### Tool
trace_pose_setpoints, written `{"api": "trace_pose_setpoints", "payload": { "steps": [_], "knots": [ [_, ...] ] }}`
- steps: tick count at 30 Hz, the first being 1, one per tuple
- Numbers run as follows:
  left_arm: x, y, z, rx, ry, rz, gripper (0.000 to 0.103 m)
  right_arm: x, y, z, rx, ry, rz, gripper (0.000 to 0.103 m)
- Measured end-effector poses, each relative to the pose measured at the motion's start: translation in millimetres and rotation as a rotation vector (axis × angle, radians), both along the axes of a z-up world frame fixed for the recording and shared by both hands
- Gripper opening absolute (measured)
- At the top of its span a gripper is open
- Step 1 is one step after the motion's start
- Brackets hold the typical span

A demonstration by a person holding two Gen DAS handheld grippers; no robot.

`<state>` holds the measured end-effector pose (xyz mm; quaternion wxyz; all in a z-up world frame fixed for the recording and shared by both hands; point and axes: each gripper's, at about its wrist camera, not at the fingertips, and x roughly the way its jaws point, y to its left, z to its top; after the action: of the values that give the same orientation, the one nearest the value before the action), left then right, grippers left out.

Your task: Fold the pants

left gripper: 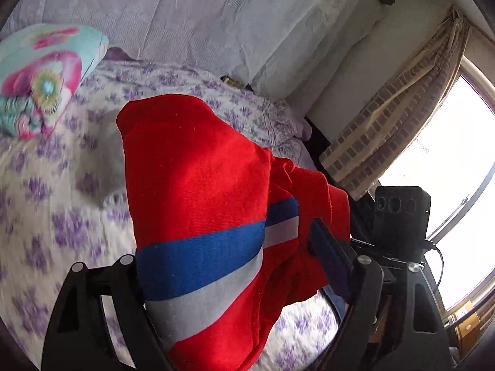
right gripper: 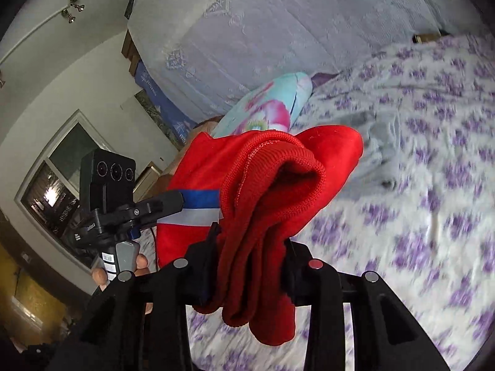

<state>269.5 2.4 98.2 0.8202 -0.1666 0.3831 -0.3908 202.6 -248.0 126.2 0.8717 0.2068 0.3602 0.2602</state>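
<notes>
I see both tools pinching the red pants (left gripper: 198,179): left tool (left gripper: 229,281) on the striped part, right tool (right gripper: 250,259) on bunched fabric, above the floral bed (right gripper: 417,185).

Bed (left gripper: 62,216) with purple-flowered white cover; bright turquoise-pink pillow (left gripper: 43,77) lies on it near headboard.

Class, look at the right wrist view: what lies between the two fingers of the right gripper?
Bunched red pants fill the gap of the right gripper, with the ribbed cuff draped over it. The right wrist view shows this.
</notes>
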Motion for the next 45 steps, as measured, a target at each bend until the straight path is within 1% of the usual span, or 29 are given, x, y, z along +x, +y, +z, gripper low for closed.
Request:
{"api": "trace_pose_setpoints", "payload": {
  "steps": [2,4,5,7,8,9,10,11,12,13,15,16,17,18,19,20,23,24,26,27,29,31,32,34,36,38,41,43,45],
  "knots": [
    [50.5,-8.2,7.7,-0.014,-0.003,0.028,0.083,51.0,-5.0,4.6,-0.045,-0.009,-0.039,0.038],
    [103.0,-13.4,-4.0,-0.052,0.05,0.052,0.086,102.9,-7.6,-6.2,-0.117,-0.005,-0.108,0.039],
    [131.0,-16.5,-17.0,-0.059,0.08,0.066,0.086,127.6,-7.7,-17.4,-0.157,-0.003,-0.14,0.041],
    [184.0,-20.9,-57.4,-0.079,0.158,0.095,0.086,173.8,-7.0,-56.4,-0.229,0.02,-0.219,0.051],
    [210.7,-21.3,-86.7,-0.082,0.228,0.113,0.086,193.5,-7.2,-82.5,-0.296,0.045,-0.279,0.064],
    [232.8,-18.0,-117.7,-0.068,0.303,0.154,0.086,207.7,-9.4,-106.9,-0.385,0.082,-0.345,0.065],
    [250.2,-10.5,-147.4,-0.048,0.392,0.22,0.086,212.8,-14.9,-124.4,-0.402,0.09,-0.372,0.065],
    [261.2,1.9,-172.9,-0.101,0.474,0.251,0.082,208.3,-24.3,-128.5,-0.333,0.055,-0.386,0.067],
    [263.6,15.5,-182.9,-0.206,0.513,0.26,0.081,195.9,-32.8,-125.7,-0.28,0.019,-0.418,0.072],
    [261.7,26.7,-180.3,-0.27,0.506,0.268,0.082,185.8,-38.1,-118.3,-0.268,-0.012,-0.448,0.072],
    [254.7,41.8,-157.5,-0.241,0.443,0.263,0.085,162.9,-47.3,-97.3,-0.274,-0.084,-0.491,0.074],
    [247.9,51.0,-143.7,-0.222,0.414,0.274,0.085,150.2,-52.1,-85.4,-0.27,-0.111,-0.498,0.074],
    [237.2,61.5,-128.0,-0.226,0.392,0.284,0.085,135.1,-56.7,-72.3,-0.257,-0.131,-0.497,0.074],
    [224.2,69.7,-112.5,-0.24,0.366,0.272,0.086,117.2,-60.4,-59.0,-0.248,-0.141,-0.493,0.077],
    [206.5,76.1,-93.6,-0.226,0.326,0.267,0.086,97.6,-62.9,-46.6,-0.241,-0.151,-0.488,0.078],
    [183.4,79.1,-71.5,-0.167,0.27,0.281,0.088,73.2,-63.8,-34.1,-0.236,-0.16,-0.482,0.082],
    [89.1,75.4,-12.0,0.005,0.072,0.294,0.094,-14.3,-52.9,2.2,-0.249,-0.218,-0.439,0.092],
    [51.4,74.8,5.5,0.034,0.008,0.298,0.096,-48.7,-46.7,15.3,-0.264,-0.255,-0.419,0.092],
    [-24.2,79.5,39.4,0.019,-0.104,0.287,0.098,-115.3,-34.6,42.0,-0.29,-0.327,-0.375,0.097],
    [-59.7,81.7,57.4,0.032,-0.154,0.3,0.098,-147.8,-30.6,57.3,-0.293,-0.367,-0.348,0.099],
    [-127.2,86.1,93.5,0.046,-0.244,0.308,0.098,-203.7,-25.2,84.5,-0.302,-0.428,-0.308,0.099],
    [-182.0,85.0,118.7,0.075,-0.312,0.327,0.098,-253.3,-24.0,104.0,-0.303,-0.473,-0.299,0.099],
    [-207.9,85.5,124.7,0.087,-0.341,0.328,0.098,-273.4,-24.0,108.8,-0.3,-0.489,-0.297,0.099],
    [-249.5,82.8,119.8,0.125,-0.369,0.345,0.098,-302.6,-22.9,105.1,-0.318,-0.488,-0.301,0.099],
    [-271.7,68.5,97.5,0.197,-0.346,0.351,0.098,-316.1,-19.6,86.2,-0.345,-0.436,-0.304,0.099],
    [-276.9,54.1,58.5,0.277,-0.287,0.338,0.098,-322.0,-14.8,55.8,-0.378,-0.375,-0.338,0.099],
    [-283.7,43.2,-6.3,0.376,-0.254,0.395,0.098,-330.2,-3.9,3.1,-0.419,-0.361,-0.427,0.099],
    [-288.6,41.6,-41.0,0.382,-0.252,0.432,0.098,-331.1,4.9,-32.6,-0.439,-0.338,-0.485,0.099],
    [-291.0,39.2,-65.8,0.398,-0.218,0.442,0.098,-327.5,18.8,-60.3,-0.486,-0.295,-0.487,0.099]
  ]
}}
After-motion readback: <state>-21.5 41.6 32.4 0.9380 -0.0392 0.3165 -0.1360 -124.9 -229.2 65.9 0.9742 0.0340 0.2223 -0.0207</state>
